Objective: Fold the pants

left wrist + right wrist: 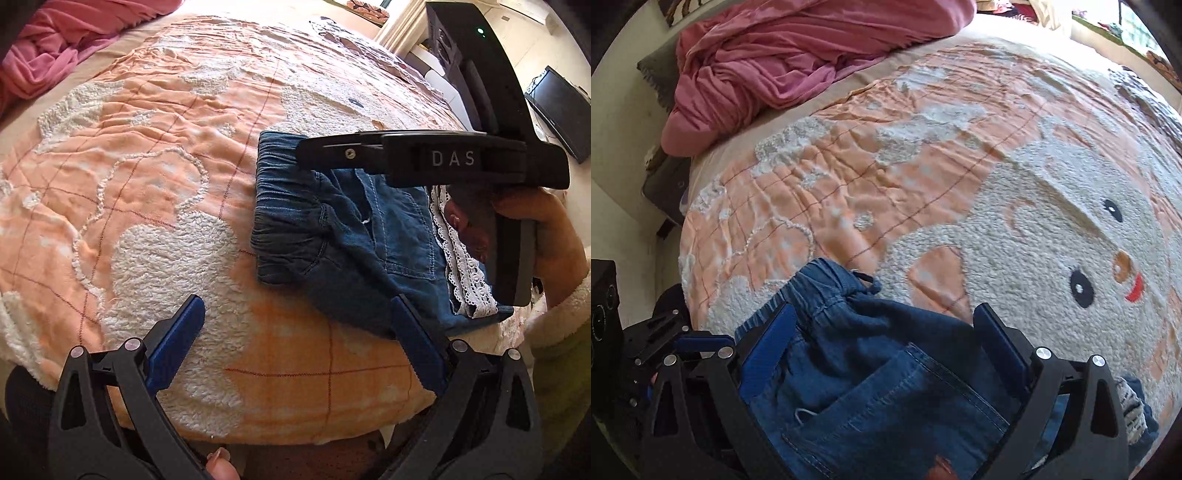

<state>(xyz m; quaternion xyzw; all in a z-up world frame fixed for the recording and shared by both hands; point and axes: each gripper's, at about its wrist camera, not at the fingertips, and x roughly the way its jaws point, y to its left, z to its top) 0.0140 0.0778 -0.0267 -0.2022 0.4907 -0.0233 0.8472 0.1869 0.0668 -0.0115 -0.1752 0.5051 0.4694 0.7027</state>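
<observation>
Folded blue denim pants (332, 236) with an elastic waistband and white lace trim (461, 266) lie on the bed near its front right corner. My left gripper (295, 336) is open and empty, hovering just in front and to the left of the pants. My right gripper (886, 339) is open right above the pants (879, 369), its blue pads on either side of the back pocket, holding nothing. In the left wrist view the right gripper's black body (436, 158) hangs over the pants, held by a hand.
An orange-and-white fleece blanket (147, 184) with a bunny face (1071, 240) covers the bed. A pink bundle of cloth (798, 59) lies at the far side. A monitor (557, 110) and a black speaker (604, 306) stand beside the bed.
</observation>
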